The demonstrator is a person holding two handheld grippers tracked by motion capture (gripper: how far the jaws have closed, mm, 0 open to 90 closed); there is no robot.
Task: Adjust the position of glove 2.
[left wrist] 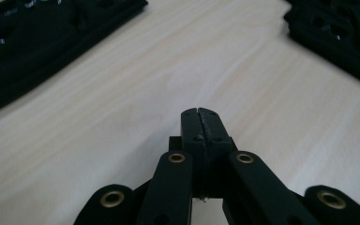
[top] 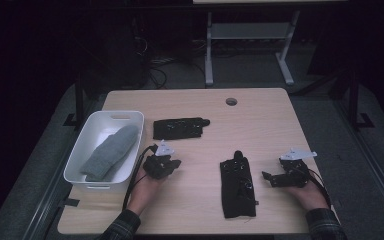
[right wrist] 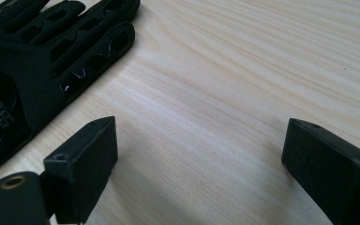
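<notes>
Fingers of right gripper wide apart, empty, black glove just beside, left gripper closed, empty

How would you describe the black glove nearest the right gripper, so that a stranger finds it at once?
Start at the wooden table and go to its near right part. The black glove lies flat there, lengthwise toward the person, just left of the open right gripper. The other black glove lies crosswise, farther back, beside the white bin.

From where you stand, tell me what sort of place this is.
Probably a lab or workshop test bench: a bare wooden table with a cable hole, loose cables on the floor, and another metal-framed desk behind.
</notes>
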